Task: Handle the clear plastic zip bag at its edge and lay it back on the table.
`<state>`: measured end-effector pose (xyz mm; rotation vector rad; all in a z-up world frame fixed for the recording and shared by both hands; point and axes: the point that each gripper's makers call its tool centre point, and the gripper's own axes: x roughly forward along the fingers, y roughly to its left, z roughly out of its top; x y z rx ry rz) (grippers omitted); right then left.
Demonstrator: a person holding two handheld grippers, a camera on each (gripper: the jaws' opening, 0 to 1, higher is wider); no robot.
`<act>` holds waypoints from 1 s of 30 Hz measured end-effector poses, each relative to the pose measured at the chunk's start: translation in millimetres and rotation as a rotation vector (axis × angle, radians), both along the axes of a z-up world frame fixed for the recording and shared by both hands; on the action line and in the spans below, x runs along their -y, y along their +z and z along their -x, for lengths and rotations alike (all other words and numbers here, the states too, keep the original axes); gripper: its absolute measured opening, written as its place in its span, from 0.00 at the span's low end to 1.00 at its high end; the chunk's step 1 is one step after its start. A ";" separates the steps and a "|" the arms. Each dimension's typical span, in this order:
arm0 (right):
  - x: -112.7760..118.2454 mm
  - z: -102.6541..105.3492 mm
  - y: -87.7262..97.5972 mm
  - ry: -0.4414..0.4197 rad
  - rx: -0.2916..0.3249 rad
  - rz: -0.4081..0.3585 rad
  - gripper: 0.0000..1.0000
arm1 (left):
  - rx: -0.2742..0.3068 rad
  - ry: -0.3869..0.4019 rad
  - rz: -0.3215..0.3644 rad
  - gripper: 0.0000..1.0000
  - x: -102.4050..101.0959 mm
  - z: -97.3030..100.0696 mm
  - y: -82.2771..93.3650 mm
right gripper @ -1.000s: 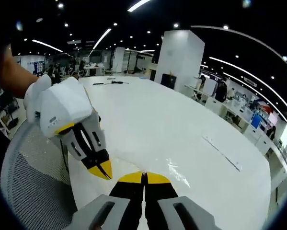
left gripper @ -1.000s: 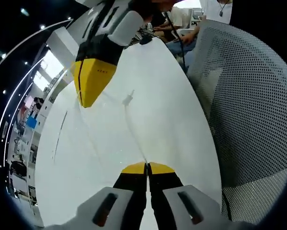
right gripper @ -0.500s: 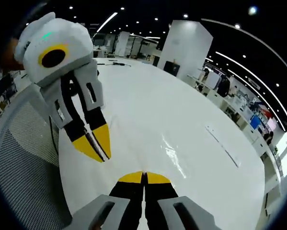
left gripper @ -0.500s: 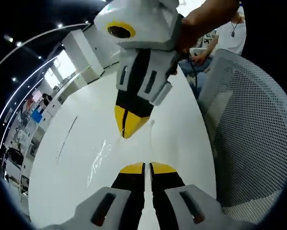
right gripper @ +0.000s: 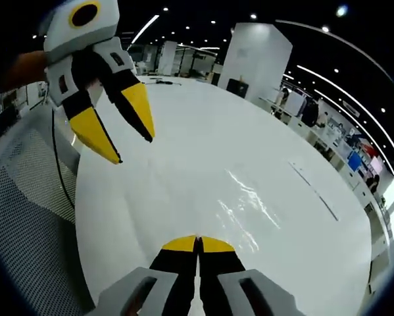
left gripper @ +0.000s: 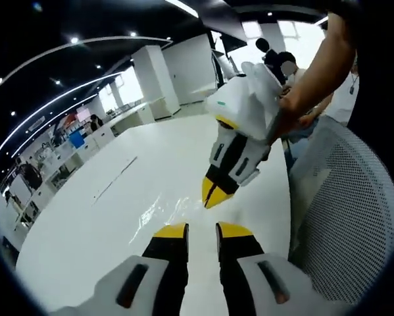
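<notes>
The clear plastic zip bag (left gripper: 162,212) lies flat on the white table (left gripper: 72,243), seen mostly as glints and creases. My left gripper (left gripper: 201,230) is open above the bag's near edge, with nothing between its jaws. My right gripper (left gripper: 212,197) comes down from the right, shut, its yellow tip at the bag's edge. In the right gripper view the bag (right gripper: 243,205) spreads ahead of my shut right gripper (right gripper: 198,242), which appears to pinch its edge. The left gripper (right gripper: 134,150) hangs open at upper left above the table (right gripper: 203,131).
A grey mesh chair back (left gripper: 341,217) stands close against the table edge, also visible as the chair (right gripper: 25,210). A person's arm (left gripper: 321,72) holds the right gripper. A thin strip (right gripper: 312,189) lies farther out on the table.
My left gripper has opened and let go of the bag's edge. The right gripper stays shut. Both hands have tilted, and the bag now lies flatter on the table.
</notes>
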<state>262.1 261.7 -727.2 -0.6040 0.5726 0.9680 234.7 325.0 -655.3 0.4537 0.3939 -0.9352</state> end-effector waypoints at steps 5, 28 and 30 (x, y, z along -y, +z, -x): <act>-2.4 2.5 -1.9 -0.001 -0.030 -0.021 0.07 | -0.043 0.073 0.032 0.21 -23.3 2.6 -8.5; 32.4 20.5 14.6 -0.117 -0.081 -0.138 0.58 | -0.064 0.229 0.078 0.46 -67.6 10.5 -15.9; 39.3 21.1 14.5 -0.135 -0.080 -0.148 0.62 | -0.057 0.236 0.072 0.46 -70.4 13.4 -18.2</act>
